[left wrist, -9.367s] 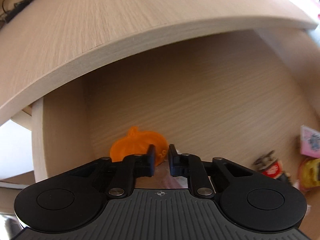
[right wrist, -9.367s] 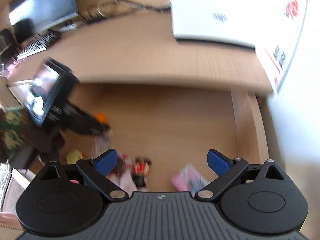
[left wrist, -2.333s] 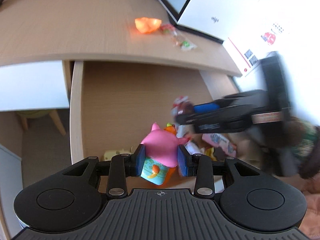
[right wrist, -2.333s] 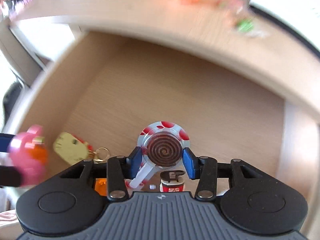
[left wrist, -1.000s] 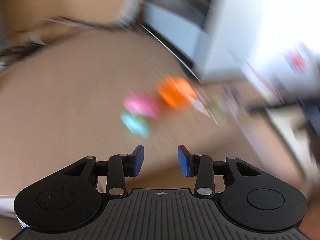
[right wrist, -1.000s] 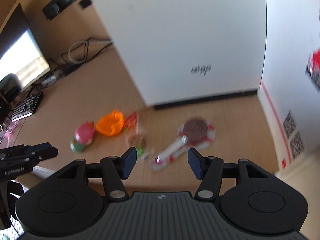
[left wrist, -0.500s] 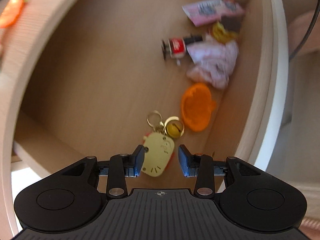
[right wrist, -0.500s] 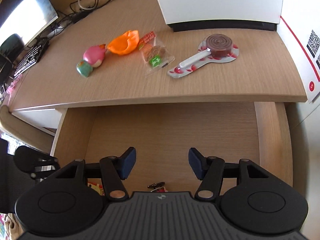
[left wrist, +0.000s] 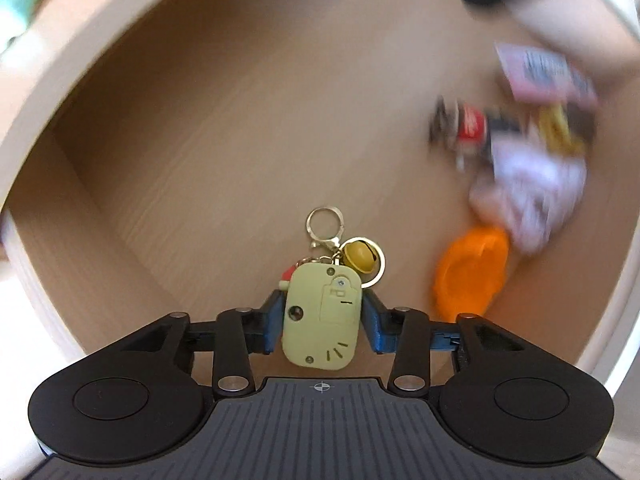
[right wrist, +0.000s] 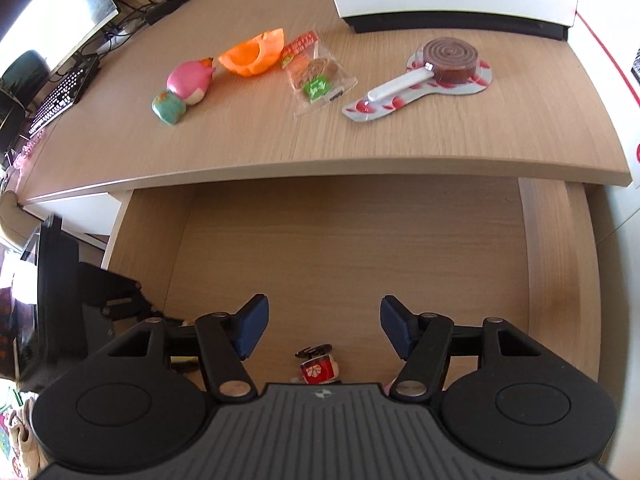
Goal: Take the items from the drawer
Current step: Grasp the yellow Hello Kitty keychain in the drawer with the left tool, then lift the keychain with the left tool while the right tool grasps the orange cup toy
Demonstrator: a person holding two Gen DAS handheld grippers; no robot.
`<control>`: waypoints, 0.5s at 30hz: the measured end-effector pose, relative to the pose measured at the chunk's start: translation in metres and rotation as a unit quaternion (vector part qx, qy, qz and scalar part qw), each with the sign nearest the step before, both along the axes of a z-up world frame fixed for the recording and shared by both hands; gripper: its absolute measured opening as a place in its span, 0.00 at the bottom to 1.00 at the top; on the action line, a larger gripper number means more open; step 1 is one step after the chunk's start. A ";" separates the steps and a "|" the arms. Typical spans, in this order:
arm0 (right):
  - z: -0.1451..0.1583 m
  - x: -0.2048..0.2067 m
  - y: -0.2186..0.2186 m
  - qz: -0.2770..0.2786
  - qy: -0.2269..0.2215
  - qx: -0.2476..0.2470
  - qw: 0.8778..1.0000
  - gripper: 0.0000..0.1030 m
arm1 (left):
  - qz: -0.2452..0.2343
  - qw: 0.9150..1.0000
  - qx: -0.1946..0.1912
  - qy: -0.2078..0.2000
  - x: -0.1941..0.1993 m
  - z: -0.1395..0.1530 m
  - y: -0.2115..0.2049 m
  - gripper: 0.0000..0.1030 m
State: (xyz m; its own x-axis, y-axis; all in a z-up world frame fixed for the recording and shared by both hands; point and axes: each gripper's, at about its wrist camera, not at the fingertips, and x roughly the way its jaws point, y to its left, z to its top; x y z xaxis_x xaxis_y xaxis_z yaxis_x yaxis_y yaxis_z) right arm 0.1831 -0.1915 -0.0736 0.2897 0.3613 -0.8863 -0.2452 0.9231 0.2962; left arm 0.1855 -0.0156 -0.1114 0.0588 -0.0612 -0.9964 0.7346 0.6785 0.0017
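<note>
Drawer [right wrist: 352, 240] of pale wood (desk [right wrist: 400, 136] above), both grippers opening, left [left wrist: 322, 322] straddling keychain [left wrist: 320, 320], right [right wrist: 324, 330] empty.

Both views bright, daylight, heavy fisheye bending at edges. Left wrist: motion blur smears the pile of items [left wrist: 532, 168] at upper right; yellow keychain [left wrist: 320, 316] stays sharp. Right wrist: crisp overall, monitor [right wrist: 52, 12] at upper left blown out, tabletop [right wrist: 280, 136] casts soft shade into drawer [right wrist: 352, 248].
</note>
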 end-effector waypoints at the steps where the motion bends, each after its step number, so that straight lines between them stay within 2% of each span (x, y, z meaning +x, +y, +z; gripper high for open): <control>1: -0.002 0.000 0.001 0.001 0.004 0.001 1.000 0.61 | 0.020 1.000 -0.012 0.000 0.002 0.004 0.003 0.42; 3: -0.005 -0.002 0.006 0.008 0.016 0.007 1.000 0.61 | 0.068 0.997 -0.039 -0.008 0.004 0.014 0.013 0.42; 5: -0.008 -0.005 0.013 0.020 0.028 0.013 0.999 0.61 | 0.120 0.990 -0.067 -0.022 0.003 0.028 0.026 0.42; 9: -0.017 -0.012 0.033 0.049 0.071 0.024 0.996 0.65 | 0.211 0.968 -0.120 -0.056 -0.013 0.061 0.059 0.42; 13: -0.036 -0.020 0.057 0.077 0.134 0.024 0.988 0.67 | 0.273 0.948 -0.136 -0.090 -0.035 0.085 0.083 0.42; 15: -0.043 -0.025 0.072 0.095 0.147 0.005 0.984 0.67 | 0.285 0.943 -0.143 -0.101 -0.048 0.090 0.089 0.42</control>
State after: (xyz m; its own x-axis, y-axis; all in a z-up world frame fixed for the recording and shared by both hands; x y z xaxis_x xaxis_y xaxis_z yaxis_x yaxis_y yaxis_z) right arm 0.1579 -0.1194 -0.1170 -0.0534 0.3936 -0.9177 -0.3150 0.8655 0.3895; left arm 0.1376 0.0733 -0.0210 0.3492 -0.2264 -0.9093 0.2552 0.9567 -0.1402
